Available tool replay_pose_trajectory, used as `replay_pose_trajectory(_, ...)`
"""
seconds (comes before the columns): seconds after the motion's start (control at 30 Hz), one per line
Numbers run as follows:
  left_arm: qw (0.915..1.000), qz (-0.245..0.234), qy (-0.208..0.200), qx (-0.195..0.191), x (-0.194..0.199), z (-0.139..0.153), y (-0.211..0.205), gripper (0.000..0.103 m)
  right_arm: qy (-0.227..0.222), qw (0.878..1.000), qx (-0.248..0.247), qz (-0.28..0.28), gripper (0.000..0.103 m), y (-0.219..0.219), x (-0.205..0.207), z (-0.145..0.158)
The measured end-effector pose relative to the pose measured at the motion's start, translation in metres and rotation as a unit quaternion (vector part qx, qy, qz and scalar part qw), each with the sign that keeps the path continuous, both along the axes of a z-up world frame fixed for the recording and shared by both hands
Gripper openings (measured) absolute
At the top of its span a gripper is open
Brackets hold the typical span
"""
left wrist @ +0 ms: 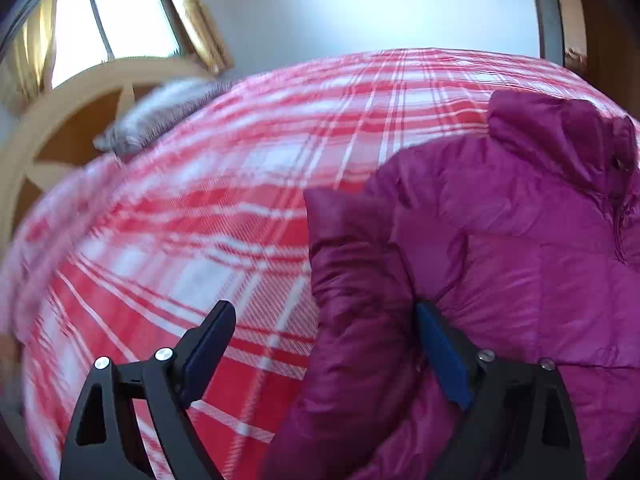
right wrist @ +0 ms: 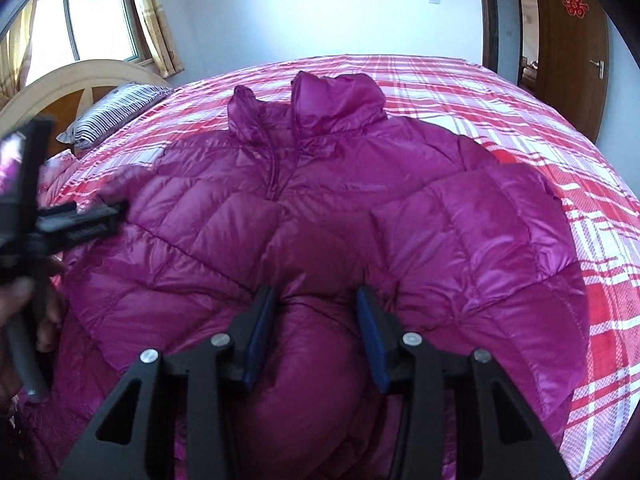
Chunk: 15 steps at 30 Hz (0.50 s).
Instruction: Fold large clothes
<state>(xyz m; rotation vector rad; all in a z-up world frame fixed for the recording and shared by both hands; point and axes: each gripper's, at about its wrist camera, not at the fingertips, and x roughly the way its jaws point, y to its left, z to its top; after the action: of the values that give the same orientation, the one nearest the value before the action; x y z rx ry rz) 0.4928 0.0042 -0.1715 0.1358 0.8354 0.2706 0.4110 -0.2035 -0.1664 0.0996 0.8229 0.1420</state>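
Observation:
A magenta quilted down jacket [right wrist: 320,208] lies front up on the bed, collar toward the far wall. It also shows at the right of the left wrist view [left wrist: 500,240]. My right gripper [right wrist: 316,320] has its jaws closed around a thick fold of the jacket's lower part. My left gripper [left wrist: 324,344] is wide open at the jacket's left side, a sleeve fold [left wrist: 356,280] lying between its jaws, ungripped. The left gripper's body also shows at the left edge of the right wrist view [right wrist: 48,224].
The bed has a red and white plaid cover [right wrist: 540,128]. A striped pillow [right wrist: 116,108] and a wooden headboard [right wrist: 60,88] are at the far left. A window [right wrist: 88,20] is behind it, a wooden door [right wrist: 576,48] at the right.

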Motion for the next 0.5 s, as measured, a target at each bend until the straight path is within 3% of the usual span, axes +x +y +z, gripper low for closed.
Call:
replay_pose_trajectory(0.37, 0.9996, 0.014, 0.007, -0.024, 0.005, -0.009, 0.012, 0.102, 0.001, 0.998, -0.058, 0.004, 0.049, 0.018, 0.001, -0.003)
replay_pose_trajectory(0.5, 0.9983, 0.015, 0.012, -0.055, 0.006, -0.009, 0.020, 0.102, 0.004, 0.997, -0.082, 0.004, 0.049, 0.024, 0.002, -0.005)
